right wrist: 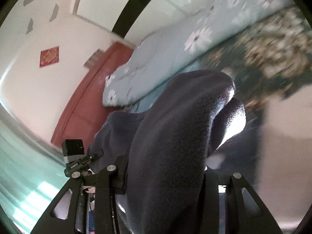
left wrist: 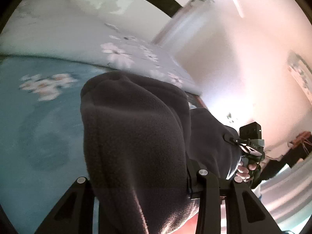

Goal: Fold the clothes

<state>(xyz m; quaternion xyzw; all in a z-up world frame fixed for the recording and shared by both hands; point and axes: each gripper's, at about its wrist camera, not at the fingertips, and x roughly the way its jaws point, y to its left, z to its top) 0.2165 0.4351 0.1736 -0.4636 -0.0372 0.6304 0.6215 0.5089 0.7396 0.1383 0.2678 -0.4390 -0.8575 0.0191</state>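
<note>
Above the bed with its blue flowered cover, a dark grey fleece garment hangs draped over both tools, hiding their fingertips; the background is smeared by motion blur. Left hand-held gripper: jaws partly closed, pinching a bunched fold of fleece. Right hand-held gripper: likewise clamped on a thick fold. The cloth spans between them, lifted clear of the bed. A hand grips the right tool's handle.
</note>
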